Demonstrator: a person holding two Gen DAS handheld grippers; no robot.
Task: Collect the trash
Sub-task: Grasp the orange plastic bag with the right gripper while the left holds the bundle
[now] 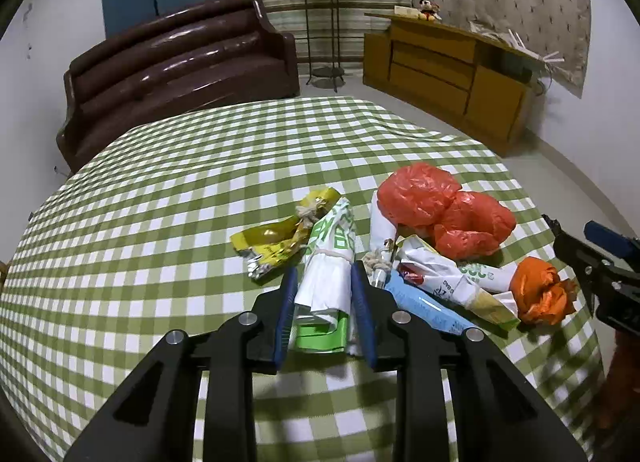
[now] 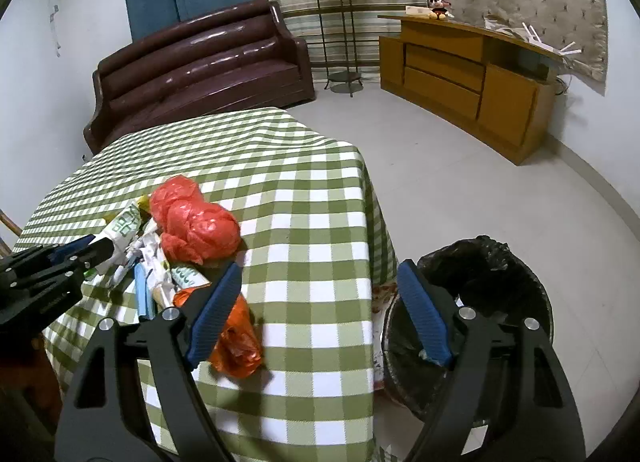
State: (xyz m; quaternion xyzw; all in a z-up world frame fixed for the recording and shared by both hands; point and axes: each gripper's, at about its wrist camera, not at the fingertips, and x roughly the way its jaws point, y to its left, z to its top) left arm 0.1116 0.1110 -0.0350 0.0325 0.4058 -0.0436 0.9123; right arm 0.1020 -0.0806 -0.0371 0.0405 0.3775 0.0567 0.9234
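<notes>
A pile of trash lies on the green checked table [image 1: 180, 190]. My left gripper [image 1: 324, 274] is shut on a white and green wrapper [image 1: 332, 246]; it also shows in the right wrist view [image 2: 96, 248]. Beside it lie a yellow foil wrapper [image 1: 272, 242], a red plastic bag [image 1: 440, 206], a blue packet [image 1: 424, 306], a white printed wrapper [image 1: 448, 274] and a crumpled orange bag [image 1: 540, 290]. My right gripper [image 2: 318, 282] is open and empty above the table's right edge, its left finger over the orange bag [image 2: 240, 346]. A bin with a black liner [image 2: 480, 302] stands on the floor to the right.
A brown sofa [image 2: 200, 58] stands behind the table. A wooden cabinet [image 2: 472, 74] stands along the right wall. A plant stand [image 2: 336, 22] is at the back. Pale floor [image 2: 460, 182] lies between table and cabinet.
</notes>
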